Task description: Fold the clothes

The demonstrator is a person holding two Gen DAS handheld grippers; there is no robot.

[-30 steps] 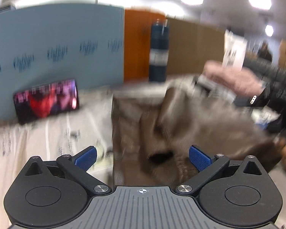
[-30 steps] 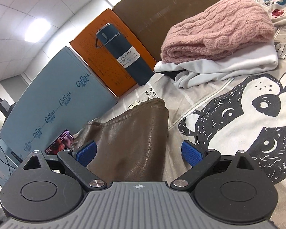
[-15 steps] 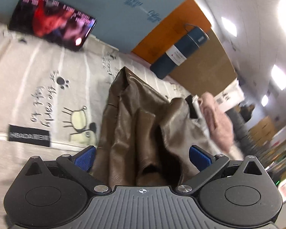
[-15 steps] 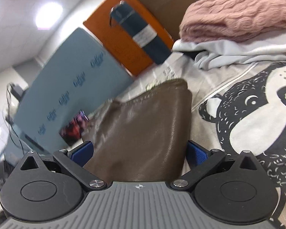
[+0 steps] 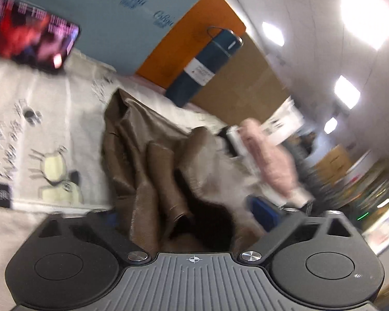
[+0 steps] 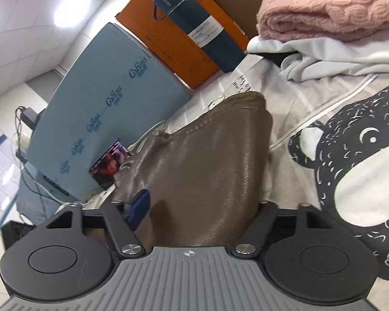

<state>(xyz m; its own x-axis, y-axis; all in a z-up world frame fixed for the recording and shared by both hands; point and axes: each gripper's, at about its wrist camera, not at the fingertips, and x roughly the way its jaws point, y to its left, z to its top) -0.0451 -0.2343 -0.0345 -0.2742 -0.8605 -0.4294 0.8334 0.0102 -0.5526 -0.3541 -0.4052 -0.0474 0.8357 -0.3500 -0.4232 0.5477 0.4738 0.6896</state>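
Note:
A brown leather-like garment (image 5: 147, 160) lies crumpled on a printed bedsheet (image 5: 39, 134). In the left wrist view its folds run between my open left gripper (image 5: 189, 215) fingers; the left pad is hidden by the cloth. In the right wrist view the same garment (image 6: 207, 171) fills the space between the fingers of my right gripper (image 6: 199, 207). One blue pad (image 6: 140, 204) rests against the cloth and the other is hidden by it. The jaws stand wide apart.
A dark blue bottle (image 6: 197, 28) stands against orange (image 6: 168, 44) and light blue (image 6: 98, 98) boards at the back. A phone (image 5: 31, 41) with a lit screen leans there. A folded pink knit (image 6: 332, 7) lies on white clothes (image 6: 324, 57) at the right.
Both grippers have moved in closer over the brown garment. Both views have tilted, and the cloth now covers one pad of each gripper.

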